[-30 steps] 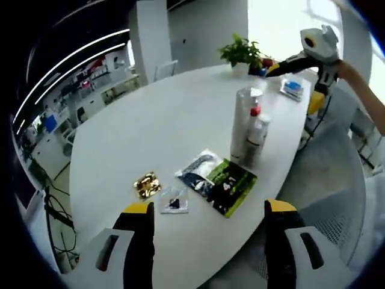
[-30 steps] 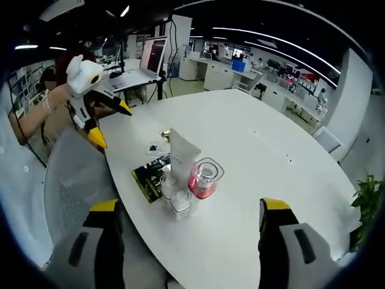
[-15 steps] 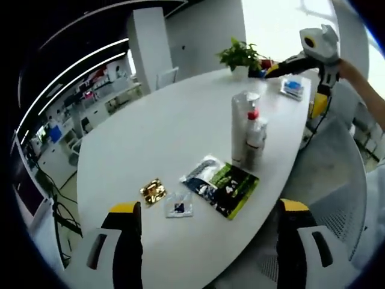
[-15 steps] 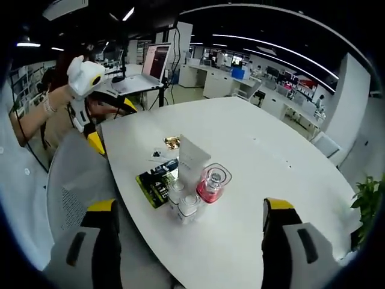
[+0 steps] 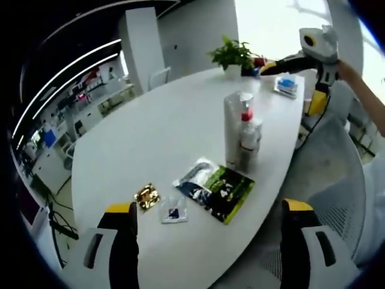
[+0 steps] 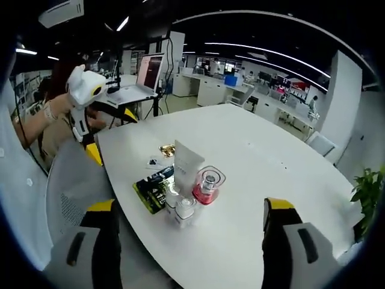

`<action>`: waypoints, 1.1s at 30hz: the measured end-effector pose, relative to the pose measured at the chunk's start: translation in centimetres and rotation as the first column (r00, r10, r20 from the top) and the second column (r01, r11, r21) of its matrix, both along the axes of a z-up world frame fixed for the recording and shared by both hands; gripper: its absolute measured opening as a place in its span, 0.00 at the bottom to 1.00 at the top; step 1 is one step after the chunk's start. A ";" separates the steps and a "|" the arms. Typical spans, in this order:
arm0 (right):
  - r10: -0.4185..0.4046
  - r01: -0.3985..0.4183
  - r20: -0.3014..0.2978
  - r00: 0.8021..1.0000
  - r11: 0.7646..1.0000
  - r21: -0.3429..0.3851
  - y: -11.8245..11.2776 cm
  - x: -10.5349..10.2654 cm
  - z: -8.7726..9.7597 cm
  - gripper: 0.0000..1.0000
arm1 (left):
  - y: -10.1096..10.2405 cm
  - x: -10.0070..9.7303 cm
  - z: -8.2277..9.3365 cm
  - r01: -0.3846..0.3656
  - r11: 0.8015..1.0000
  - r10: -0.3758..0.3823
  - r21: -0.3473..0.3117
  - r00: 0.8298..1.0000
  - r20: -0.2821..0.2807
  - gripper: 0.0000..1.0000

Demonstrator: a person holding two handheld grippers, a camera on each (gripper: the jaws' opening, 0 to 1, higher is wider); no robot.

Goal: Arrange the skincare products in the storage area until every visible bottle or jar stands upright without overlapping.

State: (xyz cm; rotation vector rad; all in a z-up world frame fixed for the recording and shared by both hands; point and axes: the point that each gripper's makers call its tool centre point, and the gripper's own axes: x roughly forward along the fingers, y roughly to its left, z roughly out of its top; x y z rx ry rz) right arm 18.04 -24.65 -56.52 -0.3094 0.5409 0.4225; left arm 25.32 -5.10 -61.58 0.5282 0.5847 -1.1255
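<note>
We are hovering over the white bench point(image 5: 150, 132), where the upright bottle cluster point(image 6: 191, 191) is standing near its edge beside flat sachets point(image 5: 213, 188); left gripper point(image 5: 210, 241) and right gripper point(image 6: 189, 241) fingers are spread, empty; reaching in carelessly, we risk toppling crowded neighbours

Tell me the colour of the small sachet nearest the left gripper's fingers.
Gold, shiny foil. The sachet shows best in the left gripper view.
</note>
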 end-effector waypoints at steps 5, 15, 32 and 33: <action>-0.011 0.011 0.014 1.000 1.000 0.002 -0.3 0.4 -0.1 1.00 | -0.2 0.9 0.3 -0.002 1.000 0.002 -0.003 1.000 0.017 0.97; -0.001 0.003 -0.043 0.999 0.998 0.059 0.4 0.0 -1.6 0.90 | 0.1 2.4 -0.2 -0.011 1.000 0.010 0.023 1.000 0.027 0.97; -0.031 0.037 -0.048 0.998 0.992 0.121 -0.2 -0.2 -1.8 0.61 | 0.0 3.9 -3.4 -0.024 0.999 0.026 0.049 0.999 -0.048 0.97; -0.041 0.048 -0.053 0.998 0.990 0.131 -0.3 -0.2 -1.9 0.61 | -0.1 4.1 -3.7 -0.028 0.998 0.031 0.047 0.998 -0.056 0.97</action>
